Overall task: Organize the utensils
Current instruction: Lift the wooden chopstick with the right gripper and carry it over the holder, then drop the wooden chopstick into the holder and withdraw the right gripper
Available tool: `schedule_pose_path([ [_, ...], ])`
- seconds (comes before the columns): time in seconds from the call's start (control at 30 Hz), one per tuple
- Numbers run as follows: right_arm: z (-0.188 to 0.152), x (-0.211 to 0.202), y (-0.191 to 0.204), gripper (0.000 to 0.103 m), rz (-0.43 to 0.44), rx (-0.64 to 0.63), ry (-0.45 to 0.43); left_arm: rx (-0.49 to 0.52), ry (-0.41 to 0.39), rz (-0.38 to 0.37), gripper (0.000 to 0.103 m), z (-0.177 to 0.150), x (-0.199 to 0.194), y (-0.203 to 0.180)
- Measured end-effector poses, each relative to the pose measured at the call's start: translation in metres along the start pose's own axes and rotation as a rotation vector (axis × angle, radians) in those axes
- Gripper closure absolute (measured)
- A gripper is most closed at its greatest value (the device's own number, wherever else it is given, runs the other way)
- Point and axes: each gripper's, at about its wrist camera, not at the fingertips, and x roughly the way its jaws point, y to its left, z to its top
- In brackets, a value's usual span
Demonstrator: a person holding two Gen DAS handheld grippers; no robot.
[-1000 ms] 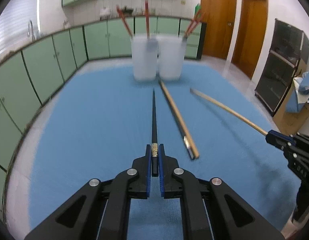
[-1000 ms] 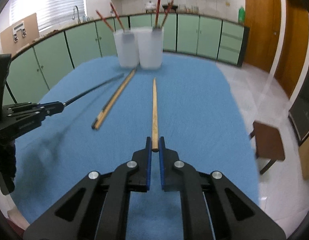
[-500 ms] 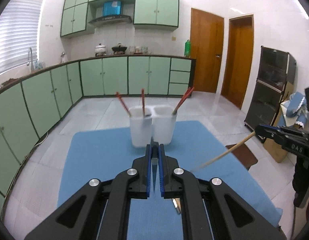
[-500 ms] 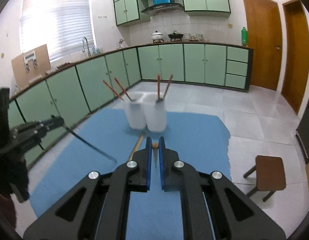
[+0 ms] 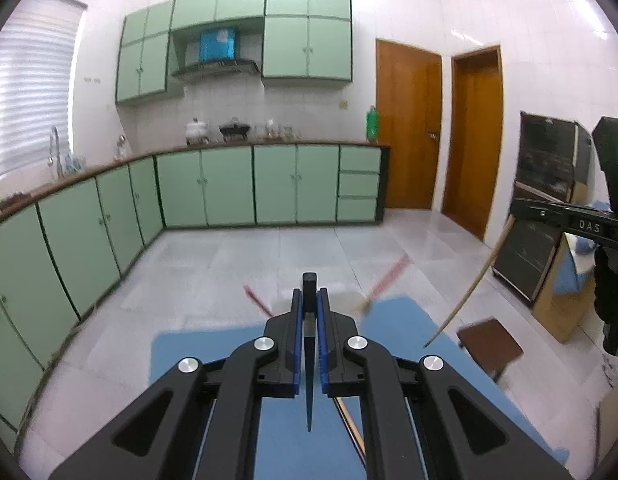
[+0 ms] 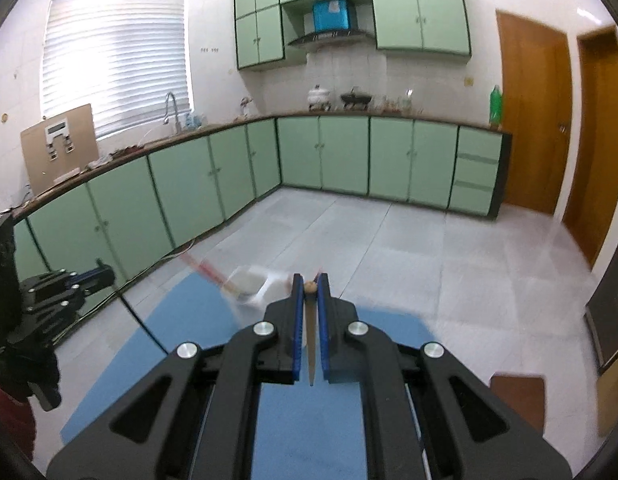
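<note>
Left gripper (image 5: 309, 304) pinching black chopstick (image 5: 309, 376) tip-down above blue mat (image 5: 197, 356), right gripper (image 6: 309, 288) pinching wooden chopstick (image 6: 311, 354), white cups (image 6: 251, 286) motion-blurred and half hidden behind the jaws, red chopsticks (image 5: 385, 280) smeared.

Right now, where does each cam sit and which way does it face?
Left wrist: on the left gripper, facing green kitchen cabinets; jaws shut on a black chopstick.
Right wrist: on the right gripper, facing the same way; jaws shut on a wooden chopstick.
Shared: blue table mat, white cups, each other's gripper.
</note>
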Motion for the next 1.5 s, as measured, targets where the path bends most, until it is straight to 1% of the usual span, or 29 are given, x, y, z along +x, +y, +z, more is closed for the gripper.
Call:
schedule_pose_path([
  [0.07, 0.022, 0.007, -0.003, 0.097, -0.040, -0.023, -0.046, 0.006, -0.036, 0.024, 0.096, 0.020, 0.008, 0.003],
  [0.13, 0.037, 0.014, -0.006, 0.097, -0.057, -0.028, -0.084, -0.002, -0.077, 0.039, 0.096, 0.043, 0.017, 0.009],
  [0.17, 0.046, 0.020, -0.006, 0.097, -0.053, -0.023, -0.107, -0.006, -0.093, 0.041, 0.096, 0.052, 0.022, 0.010],
  [0.23, 0.058, 0.032, -0.009, 0.097, -0.023, -0.001, -0.126, -0.019, -0.121, 0.037, 0.096, 0.070, 0.036, 0.012],
  [0.3, 0.064, 0.047, -0.008, 0.097, 0.012, 0.012, -0.128, -0.013, -0.139, 0.045, 0.096, 0.081, 0.052, 0.007],
  [0.37, 0.065, 0.066, -0.002, 0.097, 0.034, 0.006, -0.115, 0.002, -0.152, 0.062, 0.096, 0.084, 0.065, 0.003],
  [0.5, 0.054, 0.104, 0.017, 0.097, 0.043, -0.031, -0.047, -0.004, -0.131, 0.043, 0.096, 0.075, 0.099, -0.002],
  [0.6, 0.042, 0.125, 0.028, 0.097, 0.044, -0.048, -0.003, -0.015, -0.084, 0.030, 0.096, 0.065, 0.119, -0.001],
  [0.67, 0.035, 0.139, 0.031, 0.097, 0.053, -0.052, 0.040, -0.031, -0.055, 0.016, 0.096, 0.057, 0.128, 0.002],
  [0.7, 0.031, 0.141, 0.033, 0.096, 0.051, -0.047, 0.047, -0.040, -0.045, 0.014, 0.096, 0.052, 0.130, 0.003],
  [0.73, 0.028, 0.141, 0.034, 0.094, 0.051, -0.042, 0.049, -0.046, -0.042, 0.014, 0.095, 0.050, 0.132, 0.005],
  [0.77, 0.027, 0.142, 0.035, 0.087, 0.051, -0.038, 0.050, -0.053, -0.039, 0.009, 0.092, 0.049, 0.130, 0.007],
  [0.8, 0.026, 0.140, 0.033, 0.083, 0.050, -0.030, 0.046, -0.059, -0.036, 0.006, 0.086, 0.047, 0.128, 0.009],
  [0.83, 0.025, 0.136, 0.032, 0.075, 0.045, -0.022, 0.039, -0.061, -0.039, 0.009, 0.081, 0.047, 0.125, 0.011],
  [0.87, 0.024, 0.131, 0.029, 0.072, 0.038, -0.010, 0.030, -0.062, -0.043, 0.012, 0.080, 0.047, 0.122, 0.014],
  [0.93, 0.020, 0.121, 0.024, 0.071, 0.037, 0.013, 0.017, -0.063, -0.050, 0.017, 0.079, 0.045, 0.110, 0.016],
  [0.97, 0.018, 0.114, 0.021, 0.067, 0.034, 0.028, 0.007, -0.064, -0.052, 0.016, 0.078, 0.043, 0.105, 0.016],
  [1.0, 0.016, 0.108, 0.019, 0.064, 0.028, 0.039, 0.000, -0.066, -0.053, 0.018, 0.075, 0.041, 0.098, 0.017],
  [1.03, 0.012, 0.100, 0.017, 0.058, 0.020, 0.052, -0.009, -0.065, -0.055, 0.022, 0.072, 0.038, 0.091, 0.017],
  [1.1, 0.001, 0.082, 0.014, 0.051, 0.016, 0.066, -0.028, -0.059, -0.063, 0.028, 0.067, 0.028, 0.074, 0.015],
  [1.17, -0.014, 0.066, 0.016, 0.038, 0.009, 0.071, -0.039, -0.050, -0.058, 0.038, 0.061, 0.015, 0.060, 0.011],
  [1.23, -0.040, 0.048, 0.021, 0.030, 0.003, 0.069, -0.037, -0.054, -0.035, 0.041, 0.056, -0.006, 0.045, 0.006],
  [1.27, -0.050, 0.044, 0.023, 0.027, 0.001, 0.068, -0.031, -0.056, -0.013, 0.041, 0.055, -0.023, 0.038, 0.003],
  [1.33, -0.084, 0.035, 0.030, 0.023, -0.005, 0.071, -0.007, -0.059, 0.032, 0.052, 0.052, -0.049, 0.033, -0.002],
  [1.37, -0.105, 0.033, 0.036, 0.023, -0.014, 0.072, 0.020, -0.061, 0.054, 0.056, 0.051, -0.059, 0.032, -0.003],
  [1.47, -0.154, 0.033, 0.050, 0.023, -0.035, 0.069, 0.091, -0.078, 0.178, 0.078, 0.050, -0.116, 0.036, -0.007],
  [1.5, -0.174, 0.035, 0.056, 0.022, -0.035, 0.073, 0.121, -0.086, 0.209, 0.083, 0.050, -0.127, 0.040, -0.007],
])
